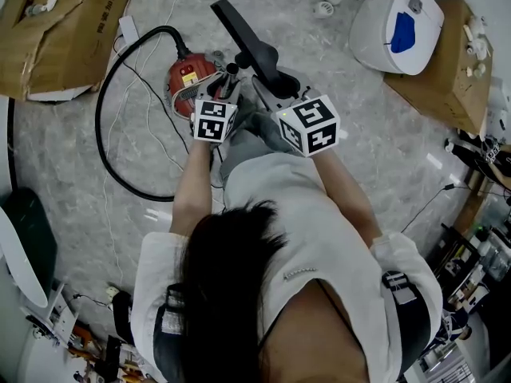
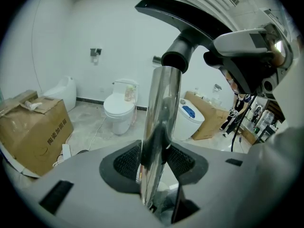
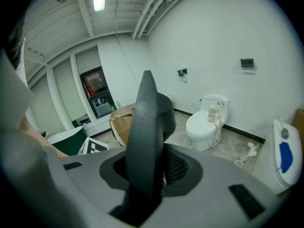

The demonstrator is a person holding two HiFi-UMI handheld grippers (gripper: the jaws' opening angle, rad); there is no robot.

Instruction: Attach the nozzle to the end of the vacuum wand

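The chrome vacuum wand (image 2: 164, 108) stands upright between the pads of my left gripper (image 2: 154, 161), which is shut on it. Its top end meets the round socket of the black nozzle (image 2: 190, 18); how deep it sits I cannot tell. My right gripper (image 3: 145, 167) is shut on the nozzle's neck (image 3: 147, 127). In the head view both grippers are side by side in front of the person, the left gripper (image 1: 224, 94) at the wand (image 1: 232, 72) and the right gripper (image 1: 286, 94) at the nozzle (image 1: 247, 34), whose flat head points away to the upper left.
The red vacuum body (image 1: 190, 76) lies just left of the grippers, its black hose (image 1: 102, 126) looping over the marble floor among thin cables. Cardboard boxes (image 1: 64, 30) (image 1: 447, 62), a white toilet with a blue patch (image 1: 397, 24) and another toilet (image 2: 118, 109) stand around.
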